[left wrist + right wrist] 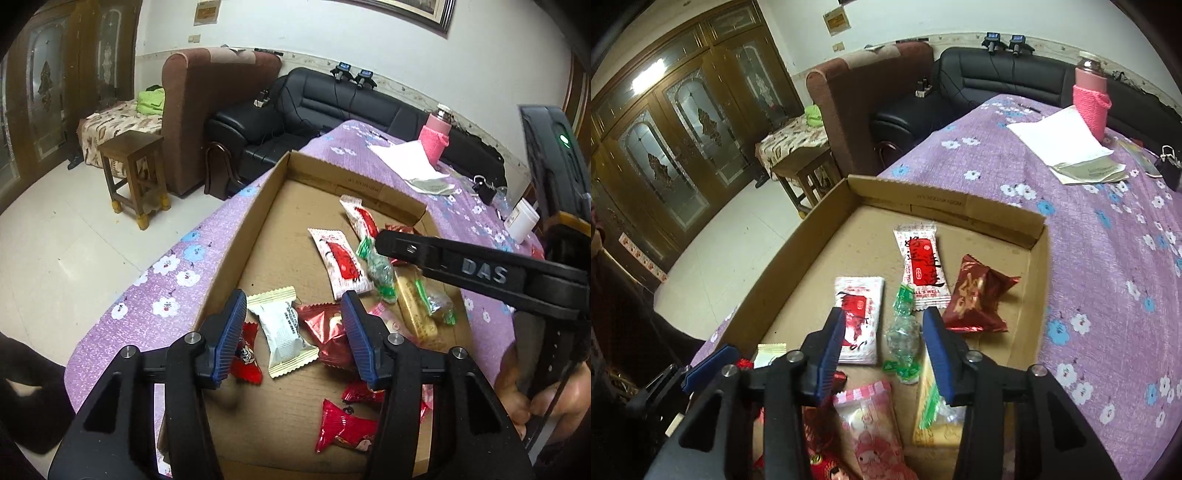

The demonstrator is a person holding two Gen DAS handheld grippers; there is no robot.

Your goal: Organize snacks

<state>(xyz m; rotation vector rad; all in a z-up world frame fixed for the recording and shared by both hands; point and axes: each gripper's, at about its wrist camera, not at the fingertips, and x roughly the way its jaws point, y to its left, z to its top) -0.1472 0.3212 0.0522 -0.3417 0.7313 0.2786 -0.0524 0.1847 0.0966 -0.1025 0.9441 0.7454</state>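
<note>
Left tool (pixel 293 325): spread, empty, over the white snack (pixel 284 330).
Right tool (pixel 884 349): spread, empty, over the green candy (pixel 903 338).
Cardboard tray (pixel 798 258): holds snacks, frame centre.

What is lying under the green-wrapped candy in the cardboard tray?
The green candy rests mostly on bare tray floor; its top end overlaps the red-and-white packet. The right gripper straddles it, open. What lies beneath its lower end cannot be seen.

Even, dim indoor light fills both views. Heavy fisheye bending curves the walls, with black vignette in the corners. Glare flares on the glass cabinet doors (pixel 670 122) at upper left. Shadows stay soft; edges blur slightly.
</note>
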